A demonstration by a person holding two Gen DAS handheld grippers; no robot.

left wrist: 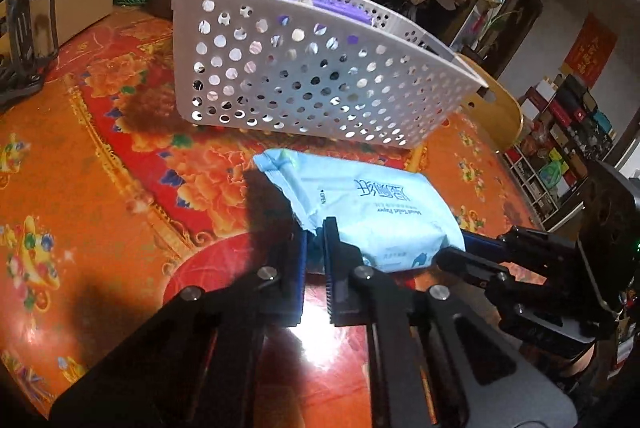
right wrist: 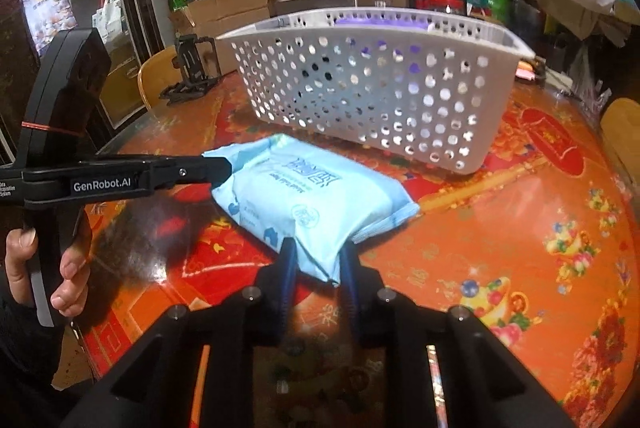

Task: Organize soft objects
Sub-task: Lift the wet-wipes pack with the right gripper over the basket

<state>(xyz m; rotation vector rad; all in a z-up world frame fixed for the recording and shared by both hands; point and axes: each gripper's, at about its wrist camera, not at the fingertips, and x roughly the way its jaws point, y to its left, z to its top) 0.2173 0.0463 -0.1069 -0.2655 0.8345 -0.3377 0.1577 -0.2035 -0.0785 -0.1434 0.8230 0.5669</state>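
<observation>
Basket [left wrist: 304, 75] wall just beyond pack [left wrist: 384, 211]

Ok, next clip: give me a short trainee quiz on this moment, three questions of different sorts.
1. True or false: the soft light-blue wipes pack already lies inside the white perforated plastic basket.
2. What grips the pack? A) left gripper only B) right gripper only C) both
3. Fill in: the item showing in the basket is coloured ____.

Key: 1 false, it is in front of the basket, over the red-and-orange floral tablecloth; 2 C, one at each end; 3 purple.
</observation>
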